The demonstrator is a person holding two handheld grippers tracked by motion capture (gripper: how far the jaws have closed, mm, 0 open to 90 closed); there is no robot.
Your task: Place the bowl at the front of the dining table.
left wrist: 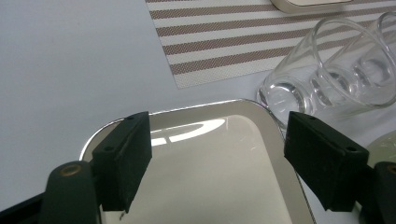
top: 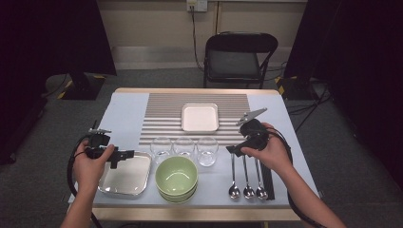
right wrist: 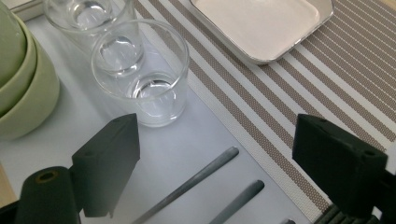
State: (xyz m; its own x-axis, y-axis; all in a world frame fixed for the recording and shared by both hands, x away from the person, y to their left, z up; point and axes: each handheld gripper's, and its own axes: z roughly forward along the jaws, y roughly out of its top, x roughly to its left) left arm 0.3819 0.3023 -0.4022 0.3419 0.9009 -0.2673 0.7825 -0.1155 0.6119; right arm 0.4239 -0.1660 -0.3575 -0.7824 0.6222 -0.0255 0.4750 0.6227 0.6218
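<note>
Table setting seen from the high view. The left gripper (top: 124,155) hovers over the far left corner of the shiny square metal tray (top: 124,183), which lies at the near left of the pale table (top: 124,111). In the left gripper view its jaws stand spread wide with nothing between them, the tray's mirrored floor (left wrist: 224,168) showing through the gap. The right gripper (top: 234,149) is held over the far ends of three metal spoons (top: 247,176) at the near right. In the right gripper view its jaws are likewise spread wide and hold nothing; two of the spoons' slim grey handles (right wrist: 194,179) lie between and below them.

The spoons lie side by side, parallel, long axes running near to far: bowls toward the near edge, handles pointing away toward the far side. A set of dark chopsticks (top: 268,183) lies just to their right, along the same axis.

Between the two grippers stands a stack of pale green ceramic bowls (top: 176,179), just right of the tray. Beyond the bowls a row of three clear drinking glasses (top: 184,147) runs left to right along the near edge of a brown-and-white striped placemat (top: 164,116). A white square dish (top: 200,117) rests on the placemat, farther back. A black folding chair (top: 237,57) stands beyond the table.
</note>
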